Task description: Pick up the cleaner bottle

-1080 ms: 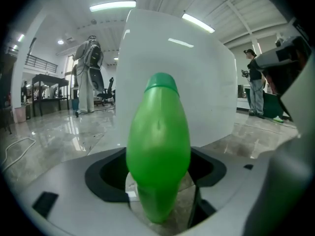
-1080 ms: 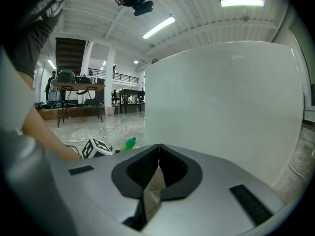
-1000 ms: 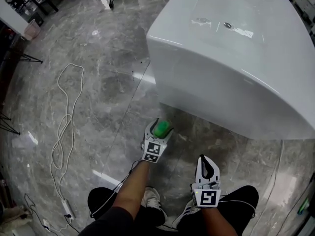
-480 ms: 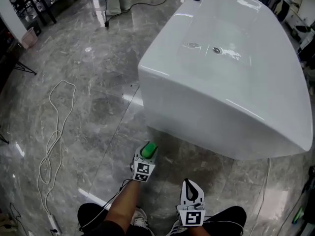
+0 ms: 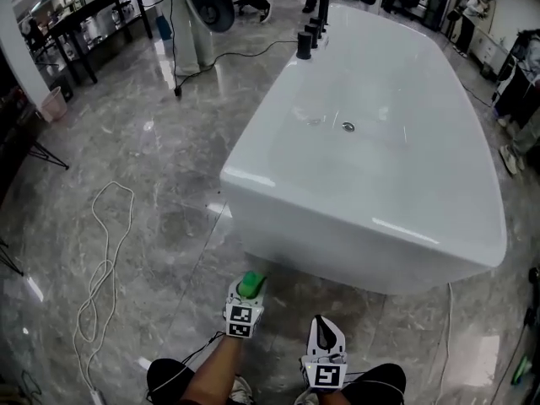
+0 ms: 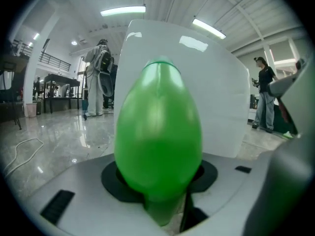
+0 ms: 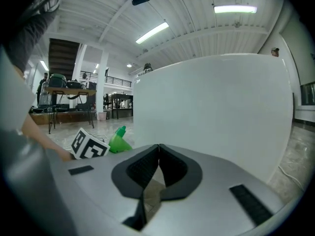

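The cleaner bottle [image 5: 252, 282] is green and rounded, and it sits between the jaws of my left gripper [image 5: 251, 291] just in front of the white bathtub's near wall [image 5: 337, 243]. In the left gripper view the bottle [image 6: 158, 132] fills the middle, its body wedged between the dark pads. The jaws are closing on it and hold it off the floor. My right gripper [image 5: 325, 329] hangs to the right, empty, its pads [image 7: 147, 167] meeting. From the right gripper view the bottle [image 7: 118, 140] shows beside the left gripper's marker cube [image 7: 88, 145].
The large white bathtub [image 5: 396, 226] takes up the middle, with black tap fittings [image 5: 308, 36] at its far end. A white cable [image 5: 101, 268] loops over the grey marble floor at left. Tables [image 5: 93, 15] stand at back left. A person [image 6: 101, 77] stands in the distance.
Both grippers have risen, and the green bottle has come up off the floor with the left one. The head view now takes in the whole bathtub.
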